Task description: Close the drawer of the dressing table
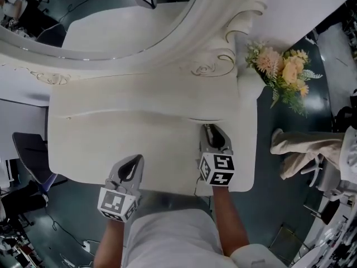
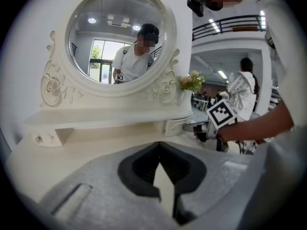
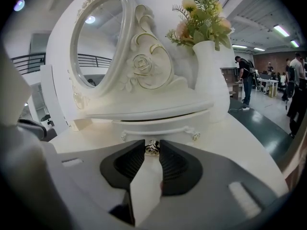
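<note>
The right gripper (image 1: 211,132) is reaching across the dressing table (image 1: 83,144) to the small drawer (image 3: 163,127), which is sitting under the raised shelf at the far right of the tabletop, below the oval mirror (image 1: 111,15) and just left of the vase of flowers (image 1: 281,71). Its jaws are standing nearly together, closing on the little metal knob (image 3: 152,147) at the middle of the drawer front. A thin dark slit is showing between drawer and shelf; how far the drawer is standing out is hard to judge, though it looks close to home.

The left gripper (image 1: 135,162) is hovering over the near edge of the tabletop, well apart from the drawer, its jaw tips meeting on nothing.

The closing push itself seems to be the step in hand. The next move is calling for a straight, level push toward the far side, keeping the knob centred so the drawer is not skewing on its runners, then a release.
</note>
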### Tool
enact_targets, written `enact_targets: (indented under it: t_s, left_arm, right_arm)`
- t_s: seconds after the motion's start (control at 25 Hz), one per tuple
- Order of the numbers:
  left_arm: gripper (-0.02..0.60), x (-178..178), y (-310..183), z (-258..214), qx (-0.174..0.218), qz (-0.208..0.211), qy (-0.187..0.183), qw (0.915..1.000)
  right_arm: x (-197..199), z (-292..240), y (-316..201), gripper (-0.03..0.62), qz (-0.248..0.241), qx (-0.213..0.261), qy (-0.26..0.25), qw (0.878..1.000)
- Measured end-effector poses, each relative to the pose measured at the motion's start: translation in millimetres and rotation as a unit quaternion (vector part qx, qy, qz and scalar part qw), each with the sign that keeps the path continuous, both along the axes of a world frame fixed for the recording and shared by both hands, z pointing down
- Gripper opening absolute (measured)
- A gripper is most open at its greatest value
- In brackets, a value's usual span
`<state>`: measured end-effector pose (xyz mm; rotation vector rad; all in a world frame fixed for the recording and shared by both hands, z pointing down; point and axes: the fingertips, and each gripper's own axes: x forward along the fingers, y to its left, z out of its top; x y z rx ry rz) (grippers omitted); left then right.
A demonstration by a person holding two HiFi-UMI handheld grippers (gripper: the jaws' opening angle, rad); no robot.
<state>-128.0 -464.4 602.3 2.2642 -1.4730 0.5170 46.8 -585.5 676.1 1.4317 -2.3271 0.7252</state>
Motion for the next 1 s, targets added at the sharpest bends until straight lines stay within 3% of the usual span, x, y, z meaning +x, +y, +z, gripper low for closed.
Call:
enact_targets:
  t_s: [0.36, 1.0]
  left_arm:
    - [-0.002, 3.8, -4.3, -1.5, -0.002, -0.005, -0.008, 1.0000]
    - [-0.002, 11.3, -2.9, -10.7, 0.013, 0.005, -0.013, 0.9998]
  right_arm:
    - [-4.2, -1.1, -22.9, 0.087, -0.006, 0.004, -0.011, 1.000]
    - [-4.0, -3.6, -18.2, 0.092, -0.022, 0.000, 0.004, 1.000]
